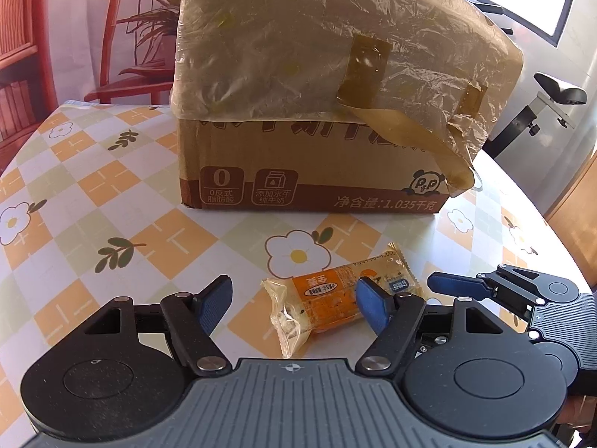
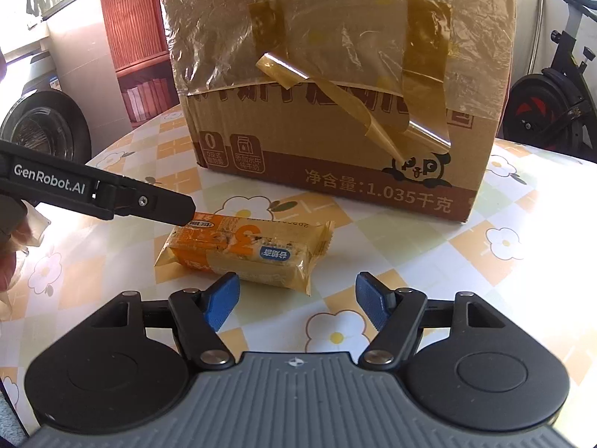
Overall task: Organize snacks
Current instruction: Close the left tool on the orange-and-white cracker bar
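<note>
Both claws are spread wide with nothing pinched. Left gripper [image 1: 293, 300] has one blue pad [image 1: 371, 308] over the near side of the snack bar [image 1: 335, 298]; can't tell if it's actually touching. From the right wrist view, the right gripper [image 2: 296, 300] sits just short of that same snack bar [image 2: 246, 252], jaws apart, with the bar lying flat just ahead of its left pad. Left gripper's black finger [image 2: 164, 207] comes in from the left and its tip meets the bar's far end. Past the bar, further toward the middle of the table [image 2: 522, 280], stands a cardboard box [image 2: 335, 112] wrapped on top in crinkly plastic with strips of tape [image 2: 425, 56] peeling off. Tablecloth is orange checks with white flowers.
</note>
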Demonstrator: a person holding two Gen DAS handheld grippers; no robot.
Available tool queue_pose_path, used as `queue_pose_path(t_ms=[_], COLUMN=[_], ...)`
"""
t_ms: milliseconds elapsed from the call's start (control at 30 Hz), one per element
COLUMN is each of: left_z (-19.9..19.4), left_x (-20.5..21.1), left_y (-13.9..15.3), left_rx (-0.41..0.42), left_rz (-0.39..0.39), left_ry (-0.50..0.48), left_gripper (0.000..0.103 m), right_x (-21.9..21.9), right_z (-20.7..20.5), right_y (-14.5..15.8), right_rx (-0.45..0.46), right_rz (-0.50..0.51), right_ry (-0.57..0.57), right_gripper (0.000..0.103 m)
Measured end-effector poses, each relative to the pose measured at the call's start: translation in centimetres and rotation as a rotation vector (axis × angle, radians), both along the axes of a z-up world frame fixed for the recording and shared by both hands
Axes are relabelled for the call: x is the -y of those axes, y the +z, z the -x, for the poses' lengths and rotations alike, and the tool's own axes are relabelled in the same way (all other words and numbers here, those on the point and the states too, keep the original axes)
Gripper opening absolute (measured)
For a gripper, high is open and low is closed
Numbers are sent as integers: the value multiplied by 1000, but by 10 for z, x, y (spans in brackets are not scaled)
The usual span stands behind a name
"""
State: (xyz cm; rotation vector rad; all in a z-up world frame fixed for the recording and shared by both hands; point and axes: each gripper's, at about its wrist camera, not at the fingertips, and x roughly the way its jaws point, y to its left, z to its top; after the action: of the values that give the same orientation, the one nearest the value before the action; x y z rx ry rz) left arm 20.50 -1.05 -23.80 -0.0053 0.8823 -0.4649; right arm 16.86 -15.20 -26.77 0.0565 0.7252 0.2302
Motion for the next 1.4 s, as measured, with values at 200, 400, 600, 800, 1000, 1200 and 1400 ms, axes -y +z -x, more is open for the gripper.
queue_pose_path(t_ms=[200, 400, 600, 800, 1000, 1200, 1400], left_z=[-1, -3, -4, -5, -8, -10, -17], left_x=[4, 5, 6, 7, 7, 7, 8], left_y=[-4, -8, -9, -11, -14, -15, -21], left_rx=[-12, -21, -28, -35, -43, -59, -91], left_rz=[13, 6, 10, 6, 2, 26, 75], left_ry=[11, 23, 28, 29, 30, 33, 17], left_gripper=[74, 73, 72, 72, 71, 65, 54], right_x=[5, 8, 8, 9, 9, 7, 4], right_z=[-3, -8, -13, -15, -16, -16, -17], right_y=[-2, -6, -11, -13, -13, -13, -7], right_rx=[1, -14, -22, -31, -34, -30, -14], right_rz=[-1, 1, -2, -19, -20, -4, -12], right_ry=[-13, -12, -11, 17, 14, 23, 73], right_gripper=[70, 83, 86, 103, 103, 97, 56])
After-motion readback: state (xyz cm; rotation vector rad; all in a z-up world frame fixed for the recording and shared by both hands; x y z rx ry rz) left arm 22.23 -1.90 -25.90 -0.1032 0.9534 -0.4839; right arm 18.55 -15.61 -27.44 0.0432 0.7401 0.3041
